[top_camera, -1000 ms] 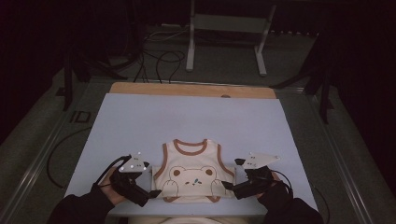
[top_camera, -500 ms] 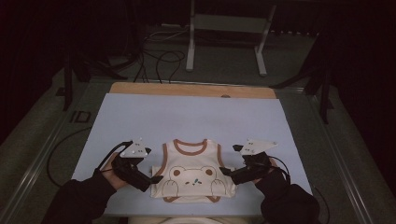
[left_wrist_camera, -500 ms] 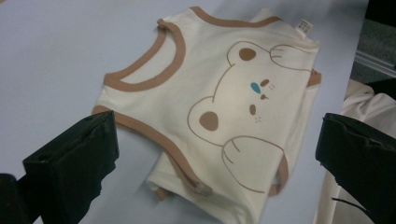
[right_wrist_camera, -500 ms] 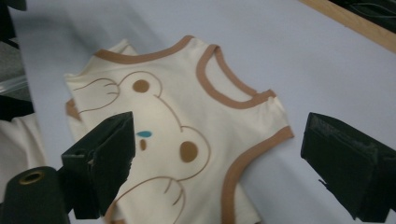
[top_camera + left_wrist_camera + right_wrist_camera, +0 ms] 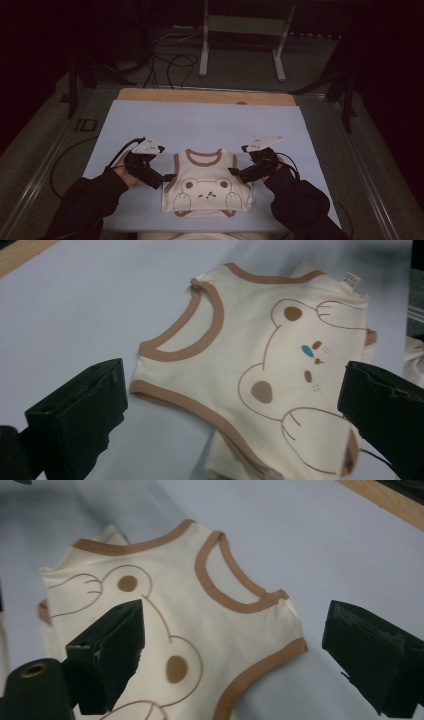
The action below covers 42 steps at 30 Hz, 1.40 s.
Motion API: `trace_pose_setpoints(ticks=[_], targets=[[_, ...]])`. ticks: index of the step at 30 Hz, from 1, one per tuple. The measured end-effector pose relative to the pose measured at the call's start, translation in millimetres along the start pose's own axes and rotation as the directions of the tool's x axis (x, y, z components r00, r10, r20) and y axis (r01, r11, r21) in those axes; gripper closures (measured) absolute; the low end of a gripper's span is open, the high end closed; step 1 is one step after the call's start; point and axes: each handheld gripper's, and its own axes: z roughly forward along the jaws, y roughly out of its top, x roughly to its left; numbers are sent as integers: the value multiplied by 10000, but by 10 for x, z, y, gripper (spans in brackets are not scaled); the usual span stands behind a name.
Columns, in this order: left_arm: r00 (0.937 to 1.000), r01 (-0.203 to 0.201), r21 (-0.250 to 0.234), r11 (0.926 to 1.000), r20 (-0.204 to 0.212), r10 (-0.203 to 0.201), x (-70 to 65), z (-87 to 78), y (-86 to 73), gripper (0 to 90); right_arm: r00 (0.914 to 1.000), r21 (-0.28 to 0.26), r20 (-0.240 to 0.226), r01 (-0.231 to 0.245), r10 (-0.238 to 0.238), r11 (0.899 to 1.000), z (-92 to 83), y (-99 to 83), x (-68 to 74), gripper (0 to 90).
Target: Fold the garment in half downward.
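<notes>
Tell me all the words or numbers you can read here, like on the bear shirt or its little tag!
No words or numbers can be read.
The bear shirt carries a drawn bear face, no letters.
Its small white tag at the shirt's edge has tiny dark marks, too small to read.
The grey plates on the left gripper and right gripper have small marks, too blurred to read.

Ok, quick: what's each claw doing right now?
Left claw: open, jaws wide apart at the bear vest, holding nothing.
Right claw: open at the vest's other side, holding nothing.
</notes>
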Motion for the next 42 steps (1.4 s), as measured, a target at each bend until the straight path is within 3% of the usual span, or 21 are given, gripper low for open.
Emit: trace_pose_setpoints(ticks=[5,9,16,22,28,31,35,42], targets=[[9985,547,100,9985,24,-548,105,110,13,3,9999,162,-120,-2,4,9999,122,19,-97,101],[9978,661,241,9975,72,-663,189,208,22,3,9996,259,-262,-64,70,9996,206,19,-179,101],[9990,440,409,9982,43,-442,290,346,17,3,9995,513,-243,-198,210,9985,339,-1,-296,101],[9983,577,647,9962,48,-581,380,480,-21,3,9992,461,-170,-353,361,9983,450,-28,-381,98],[9981,594,845,9947,91,-603,460,617,-76,5,9985,825,-317,-429,456,9957,582,-86,-461,98],[9967,805,970,9920,-23,-806,519,693,-108,9,9981,966,-305,-511,543,9940,646,-125,-493,98],[9940,1089,1003,9890,-230,-1072,582,752,-141,56,9976,1228,-280,-592,631,9907,725,-173,-518,95],[9941,1081,1155,9874,-160,-1070,631,829,-186,169,9957,1533,-373,-776,843,9851,830,-225,-584,133]])
